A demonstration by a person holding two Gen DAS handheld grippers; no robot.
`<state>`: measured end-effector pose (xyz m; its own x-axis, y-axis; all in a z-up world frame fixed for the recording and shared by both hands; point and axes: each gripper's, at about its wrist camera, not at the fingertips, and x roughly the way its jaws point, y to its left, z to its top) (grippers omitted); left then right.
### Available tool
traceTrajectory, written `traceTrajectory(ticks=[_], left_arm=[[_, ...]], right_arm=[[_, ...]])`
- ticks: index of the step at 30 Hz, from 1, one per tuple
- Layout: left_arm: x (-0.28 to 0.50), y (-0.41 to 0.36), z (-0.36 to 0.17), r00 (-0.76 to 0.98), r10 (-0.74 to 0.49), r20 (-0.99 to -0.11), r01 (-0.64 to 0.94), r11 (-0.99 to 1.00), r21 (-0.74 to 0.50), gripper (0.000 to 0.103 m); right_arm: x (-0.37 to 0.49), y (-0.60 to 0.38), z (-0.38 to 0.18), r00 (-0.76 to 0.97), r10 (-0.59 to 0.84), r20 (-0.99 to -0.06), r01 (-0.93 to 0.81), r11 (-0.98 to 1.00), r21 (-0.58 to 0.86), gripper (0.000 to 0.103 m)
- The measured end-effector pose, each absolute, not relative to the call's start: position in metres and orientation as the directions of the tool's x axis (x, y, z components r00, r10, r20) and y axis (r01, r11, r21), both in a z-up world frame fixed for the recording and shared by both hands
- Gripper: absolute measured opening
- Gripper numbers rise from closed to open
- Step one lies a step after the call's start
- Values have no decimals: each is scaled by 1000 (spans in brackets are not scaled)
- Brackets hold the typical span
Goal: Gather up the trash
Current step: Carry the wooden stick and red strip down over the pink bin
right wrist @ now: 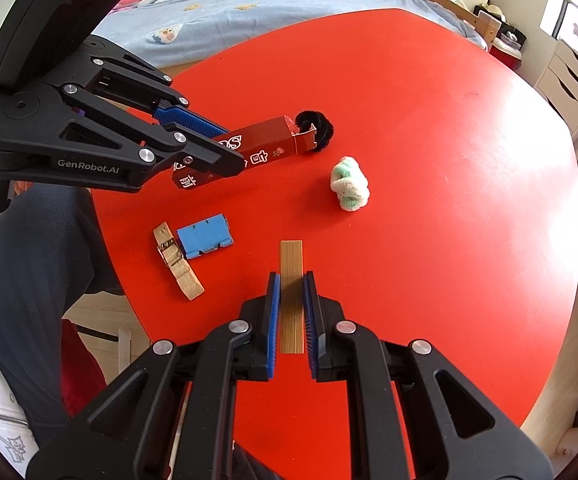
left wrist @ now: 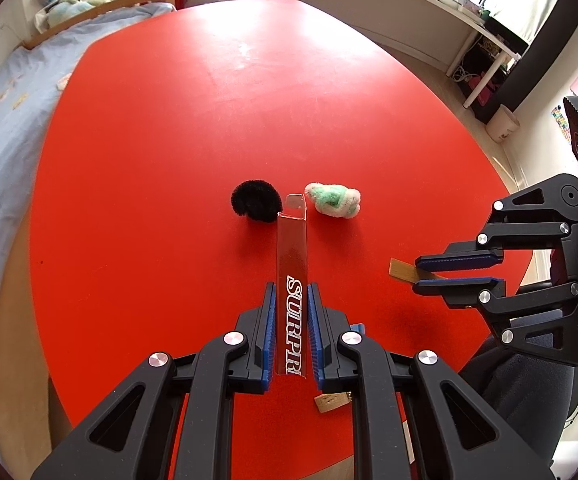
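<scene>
A: Largest first — red carton point(left wrist: 291, 264), long, thin-walled, end flap open. Likely light and hollow, easy to crush. Clamped at its near end by left gripper point(left wrist: 291, 300), lower centre of the left wrist frame; far end reaching up to the black fuzzy coil point(left wrist: 256, 201).

B: Best held across the narrow sides, as now. Next?

A: Blue block point(right wrist: 205, 241), lower left of the right wrist frame — probably rigid, loose on the red table point(right wrist: 449, 160). Then white-green fuzzy wad point(right wrist: 349, 187), centre — soft, squashy, anywhere pinchable.

B: And the wooden bits?

A: Flat bamboo strip point(right wrist: 291, 296) pinched edgewise in right gripper point(right wrist: 291, 280), lower centre; stiff, smooth, perhaps slippery. Wooden peg point(right wrist: 178, 266) just beside the block, untouched.
</scene>
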<state>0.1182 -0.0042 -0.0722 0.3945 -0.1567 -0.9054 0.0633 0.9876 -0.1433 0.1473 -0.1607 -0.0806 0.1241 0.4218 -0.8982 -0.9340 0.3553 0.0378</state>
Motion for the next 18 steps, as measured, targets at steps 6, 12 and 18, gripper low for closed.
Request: traceTrajectory(ticks=[6, 12, 18], left_arm=[[104, -10, -55, 426, -154, -892, 71, 988, -137, 15], [84, -15, -36, 465, -152, -872, 85, 988, -127, 15], [60, -19, -17, 507, -157, -848, 98, 987, -124, 15]], right_arm=[[143, -170, -62, 159, 461, -873, -906, 419, 56, 11], [133, -180, -42, 205, 497, -843, -881, 469, 62, 11], [118, -190, -23, 250, 524, -814, -861, 504, 61, 11]])
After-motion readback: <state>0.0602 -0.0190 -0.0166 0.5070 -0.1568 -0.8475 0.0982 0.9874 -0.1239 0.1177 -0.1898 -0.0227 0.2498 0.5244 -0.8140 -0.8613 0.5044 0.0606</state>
